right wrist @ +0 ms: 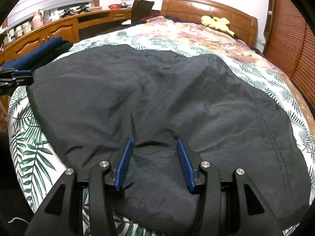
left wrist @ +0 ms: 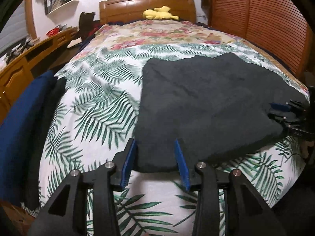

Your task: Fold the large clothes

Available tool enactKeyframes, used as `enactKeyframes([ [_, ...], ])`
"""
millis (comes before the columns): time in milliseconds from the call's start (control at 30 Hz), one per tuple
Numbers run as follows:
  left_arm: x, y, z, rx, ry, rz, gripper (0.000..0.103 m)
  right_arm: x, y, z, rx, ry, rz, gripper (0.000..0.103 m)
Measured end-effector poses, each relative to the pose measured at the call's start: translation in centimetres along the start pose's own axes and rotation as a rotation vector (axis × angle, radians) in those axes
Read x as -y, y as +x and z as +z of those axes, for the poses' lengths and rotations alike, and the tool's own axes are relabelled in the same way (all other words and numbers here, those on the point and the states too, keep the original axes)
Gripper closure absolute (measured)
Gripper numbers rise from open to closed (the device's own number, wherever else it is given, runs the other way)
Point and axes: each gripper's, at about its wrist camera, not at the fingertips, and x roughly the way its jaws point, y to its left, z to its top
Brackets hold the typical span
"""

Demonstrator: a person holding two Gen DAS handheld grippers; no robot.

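The left gripper points down over the near edge of a bed covered in a palm-leaf sheet. A corner of a dark grey garment lies between its blue-padded jaws, which stand apart with no clear pressing on the cloth. The rest of the garment spreads ahead and rightward of the jaws. At far right, the right gripper meets the garment's edge. Far ahead, a yellow plush toy rests by the wooden headboard.

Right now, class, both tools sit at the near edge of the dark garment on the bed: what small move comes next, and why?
Probably close both tools on the near hem: the left tool and right tool each straddle the dark garment with pads apparently not pressing it.
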Motion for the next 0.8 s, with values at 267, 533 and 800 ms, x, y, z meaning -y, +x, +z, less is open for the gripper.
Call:
enactKeyframes([
  [267, -1.0, 1.5, -1.7, -0.033, -0.056, -0.010, 0.061, -0.7, 0.1, 0.3, -0.012, -0.018, -0.031, 0.055],
  [533, -1.4, 1.8, -2.5, -0.030, -0.129, -0.027, 0.061, -1.1, -0.3, 0.4, -0.007, -0.032, -0.061, 0.055],
  [800, -1.2, 1.5, -2.2, -0.016, -0.148, -0.044, 0.068, -0.5, -1.6, 0.5, 0.025, -0.007, 0.001, 0.055],
])
